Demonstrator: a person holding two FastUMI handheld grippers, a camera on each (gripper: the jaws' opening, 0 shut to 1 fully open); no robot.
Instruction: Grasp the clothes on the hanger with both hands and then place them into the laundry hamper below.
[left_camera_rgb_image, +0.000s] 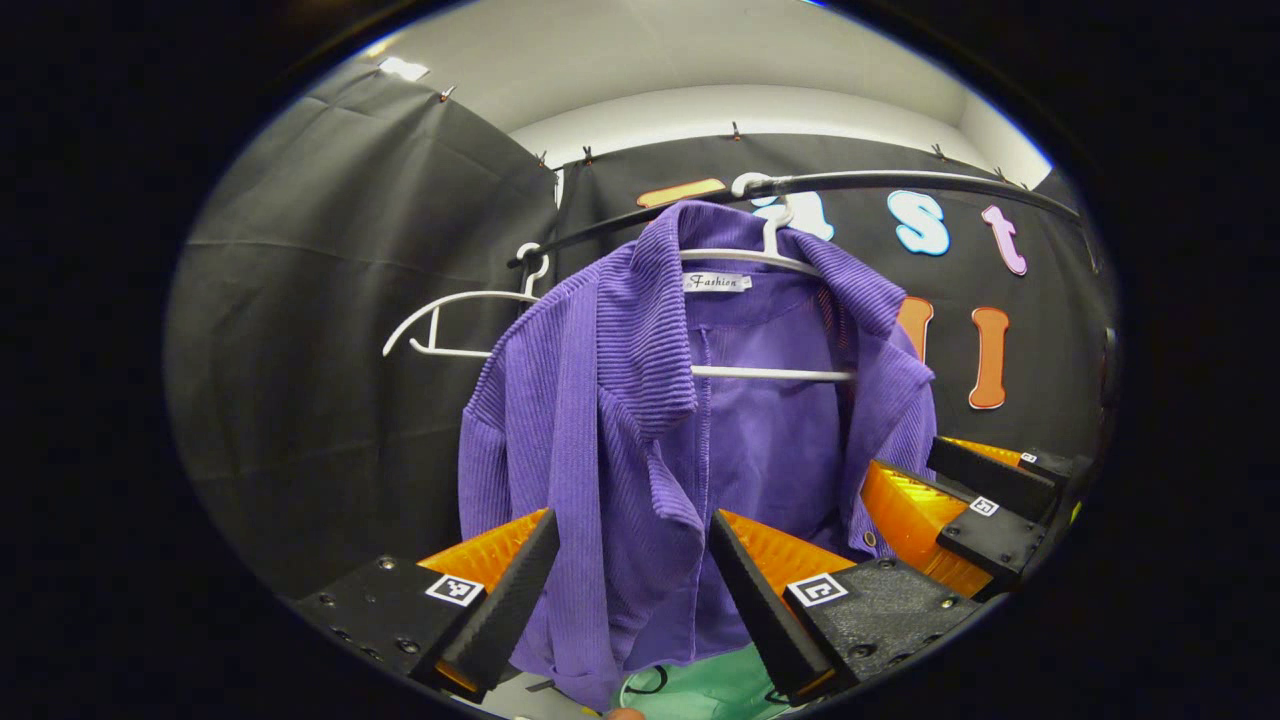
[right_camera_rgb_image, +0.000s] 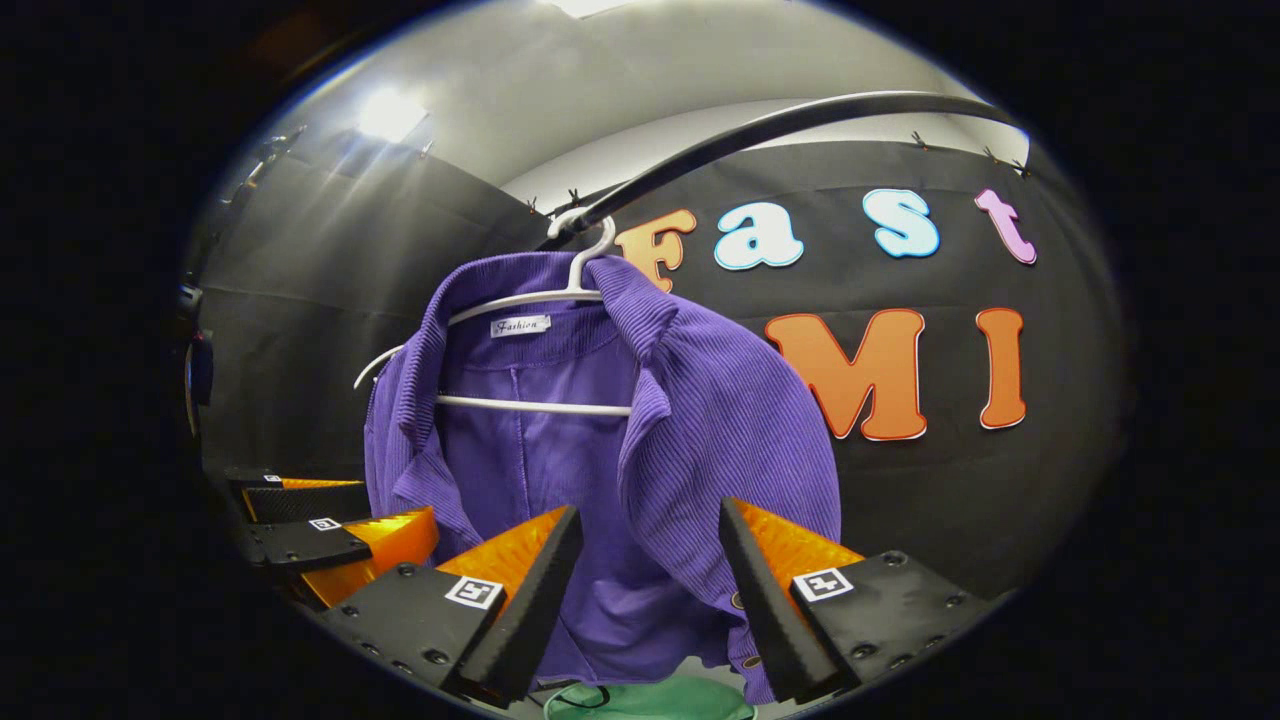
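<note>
Cloth-walled recording booth (left_camera_rgb_image: 330, 330) with a clothes rail (right_camera_rgb_image: 760, 125) and hangers (left_camera_rgb_image: 450, 320).

Black cloth walls (right_camera_rgb_image: 1000, 500), pale ceiling (left_camera_rgb_image: 700, 50), bright ceiling lamp (right_camera_rgb_image: 388, 112), curved dark rail (right_camera_rgb_image: 800, 115) overhead

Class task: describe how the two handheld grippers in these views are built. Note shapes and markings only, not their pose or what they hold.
Each gripper has two wedge-shaped fingers that taper forward, with ribbed inner faces. The fingers sit on dark, textured blocks fixed with small screws, and each block carries a small square black-and-white marker. This shows on the left gripper and the right gripper. No cables or sleeves can be seen.
</note>
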